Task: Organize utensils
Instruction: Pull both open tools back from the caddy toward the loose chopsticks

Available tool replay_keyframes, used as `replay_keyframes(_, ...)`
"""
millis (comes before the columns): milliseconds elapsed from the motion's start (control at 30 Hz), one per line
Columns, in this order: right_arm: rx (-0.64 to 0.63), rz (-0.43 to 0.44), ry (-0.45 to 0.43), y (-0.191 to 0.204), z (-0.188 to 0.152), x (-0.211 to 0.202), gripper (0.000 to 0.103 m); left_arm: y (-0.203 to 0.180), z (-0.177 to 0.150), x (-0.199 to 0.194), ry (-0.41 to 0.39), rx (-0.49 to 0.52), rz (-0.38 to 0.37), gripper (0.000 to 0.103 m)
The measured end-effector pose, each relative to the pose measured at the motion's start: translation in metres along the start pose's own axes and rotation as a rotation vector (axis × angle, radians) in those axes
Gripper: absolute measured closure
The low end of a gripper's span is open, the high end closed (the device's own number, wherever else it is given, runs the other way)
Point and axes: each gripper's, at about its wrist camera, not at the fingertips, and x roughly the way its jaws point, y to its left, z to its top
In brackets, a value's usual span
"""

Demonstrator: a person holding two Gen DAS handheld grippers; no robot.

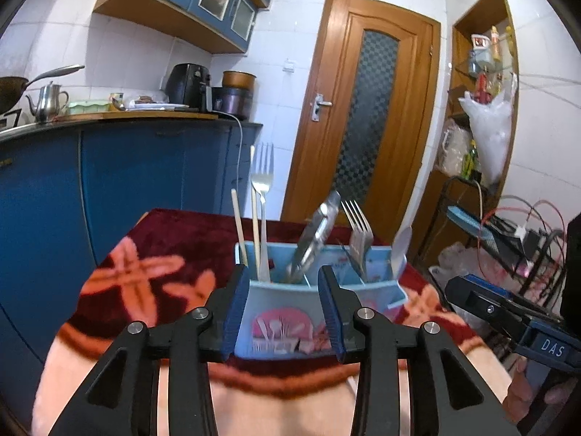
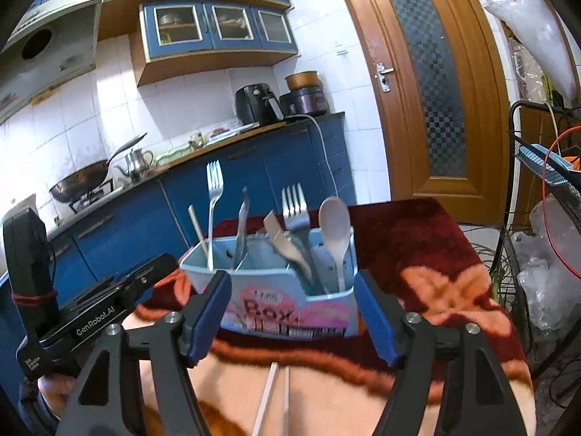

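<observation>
A tiled kitchen with blue cabinets [image 1: 120, 167] and a wooden door [image 1: 366, 109] lies behind a table draped in a dark red, floral blanket [image 2: 417, 247]. On it stands the light blue utensil box [image 2: 290, 305], divided into compartments: chopsticks [image 1: 239, 225] and a tall fork [image 1: 262, 189] in the leftmost one, metal tongs [image 1: 316, 232] leaning in the middle, a second fork [image 2: 296, 214] and a pale wooden spoon [image 2: 336, 232] toward the right end. The left gripper [image 1: 283, 312] hovers in front of the box with its jaws partly apart and nothing pressed between them; the box only shows through the gap. The right gripper [image 2: 294, 316] stands wider open and is likewise empty. Two loose chopsticks [image 2: 270, 392] lie on the blanket just below the right gripper, the likely next items. To do this well, the right gripper should dip toward them, close on both sticks together near their middle so they do not scissor apart, then lift them clear of the blanket's pile and lower them upright into the compartment already holding chopsticks, avoiding the leaning tongs.
</observation>
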Motion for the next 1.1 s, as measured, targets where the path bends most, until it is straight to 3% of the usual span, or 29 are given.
replay_keyframes(267, 0.001, -0.02, 0.024, 0.005, -0.02, -0.015, 0.023, -0.004, -0.018, -0.012, 0.084, -0.008, 0.009, 0.061)
replay_keyframes(733, 0.056, -0.096, 0.156, -0.014, -0.061, -0.016, 0.021, -0.012, -0.048, -0.015, 0.251, -0.012, 0.039, 0.055)
replay_keyframes(1100, 0.092, -0.106, 0.202, -0.029, -0.081, -0.022, 0.02, -0.026, -0.066, -0.011, 0.344, -0.009, 0.062, 0.054)
